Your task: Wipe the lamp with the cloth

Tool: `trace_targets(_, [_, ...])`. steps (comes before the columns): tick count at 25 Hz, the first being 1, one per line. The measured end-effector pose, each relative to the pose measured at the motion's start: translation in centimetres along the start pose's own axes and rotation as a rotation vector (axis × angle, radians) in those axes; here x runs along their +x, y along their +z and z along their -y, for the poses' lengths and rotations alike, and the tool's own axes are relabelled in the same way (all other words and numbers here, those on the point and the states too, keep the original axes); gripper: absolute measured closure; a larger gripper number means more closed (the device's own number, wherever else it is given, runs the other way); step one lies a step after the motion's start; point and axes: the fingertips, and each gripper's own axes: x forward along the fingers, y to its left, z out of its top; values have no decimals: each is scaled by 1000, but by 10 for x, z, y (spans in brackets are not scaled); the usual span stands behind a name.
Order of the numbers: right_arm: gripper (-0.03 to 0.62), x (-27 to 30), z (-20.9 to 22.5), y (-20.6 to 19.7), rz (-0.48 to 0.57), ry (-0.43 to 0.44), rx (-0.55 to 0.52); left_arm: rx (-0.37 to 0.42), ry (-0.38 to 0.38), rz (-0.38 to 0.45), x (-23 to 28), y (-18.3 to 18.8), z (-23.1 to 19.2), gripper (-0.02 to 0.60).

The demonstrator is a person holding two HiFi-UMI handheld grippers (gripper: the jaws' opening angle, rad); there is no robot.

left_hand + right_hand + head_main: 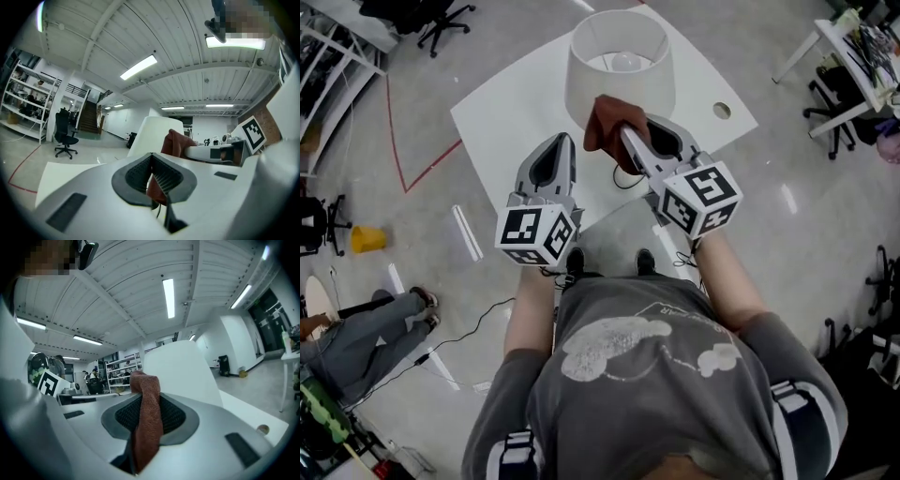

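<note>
**One light shade, one pinched cloth: the risk is a shove**

The lamp stands toward the 12 o'clock side of the white table, with its bulb showing down through the open top of the shade. The brown-red cloth sits at the shade's 6 o'clock edge, touching or just short of it; the head view does not settle which.

A shade like this looks light and thin-walled. A hard push toward 12 o'clock could tilt the lamp or slide it across the smooth tabletop. Nothing braces the far side. A dark cable loops at the table's 6 o'clock edge below the cloth, and a low sweep could snag it and tug the lamp. Only a narrow strip of cloth is pinched, so a dragging stroke might pull it free.

The right gripper is clamped on the cloth. Its own view shows the fabric squeezed between the ribbed pads and bunched above them.

The left gripper hovers at about 8 o'clock from the cloth, clear of the shade. Its jaws are pressed together with nothing between them.
</note>
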Motion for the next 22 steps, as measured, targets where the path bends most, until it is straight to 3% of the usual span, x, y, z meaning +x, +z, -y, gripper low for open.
trace_targets(7, [508, -2, 4, -45, -105, 87, 5, -34, 109, -37, -12, -29, 6, 574])
trace_targets(13, [508, -4, 7, -77, -168, 87, 8, -53, 146, -68, -23, -51, 6, 574])
trace_targets(17, [508, -14, 1, -66, -136, 113, 4, -52, 124, -72, -23, -48, 13, 574])
trace_targets(22, [508, -21, -19, -25, -31, 159, -46, -23, 80, -7, -21, -13, 15, 574])
